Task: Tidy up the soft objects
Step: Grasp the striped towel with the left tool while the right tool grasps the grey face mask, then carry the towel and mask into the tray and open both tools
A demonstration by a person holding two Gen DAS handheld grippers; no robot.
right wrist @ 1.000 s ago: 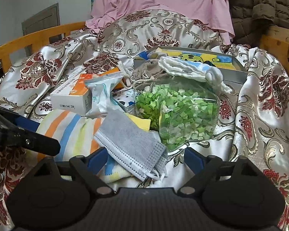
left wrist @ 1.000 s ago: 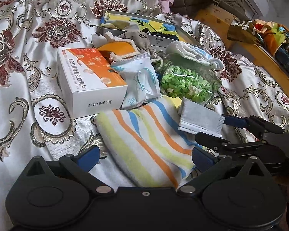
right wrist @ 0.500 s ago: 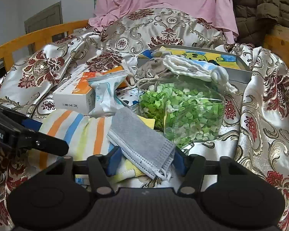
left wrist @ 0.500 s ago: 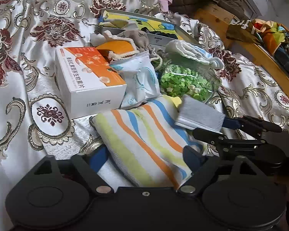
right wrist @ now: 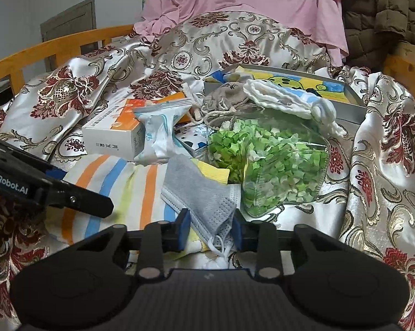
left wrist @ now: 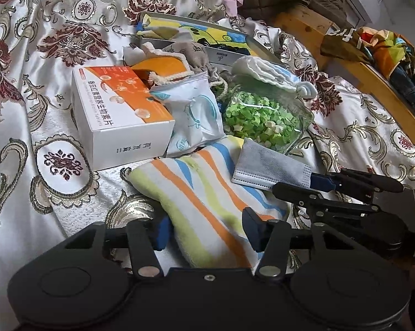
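A striped towel [left wrist: 207, 201] lies on the patterned bedspread, and shows in the right wrist view too [right wrist: 119, 190]. My left gripper [left wrist: 206, 231] is closing on its near end, the jaws pressing its sides. A grey face mask [right wrist: 201, 195] lies on the towel's right part; it also shows in the left wrist view [left wrist: 268, 168]. My right gripper [right wrist: 210, 229] is shut on the mask's near end. In the left wrist view the right gripper [left wrist: 317, 183] reaches in from the right.
Behind the towel are an orange-and-white box [left wrist: 119, 115], a white-blue packet [left wrist: 193, 115], a clear jar of green paper stars [right wrist: 268, 165], a white-blue knit piece [right wrist: 287, 102], a grey drawstring pouch [right wrist: 226, 99] and a flat picture box [right wrist: 290, 82]. A wooden bed rail [right wrist: 55, 49] runs at left.
Both grippers have closed: the right one onto the grey mask, the left one in around the striped towel's end. The mask's near end has bunched up a little.
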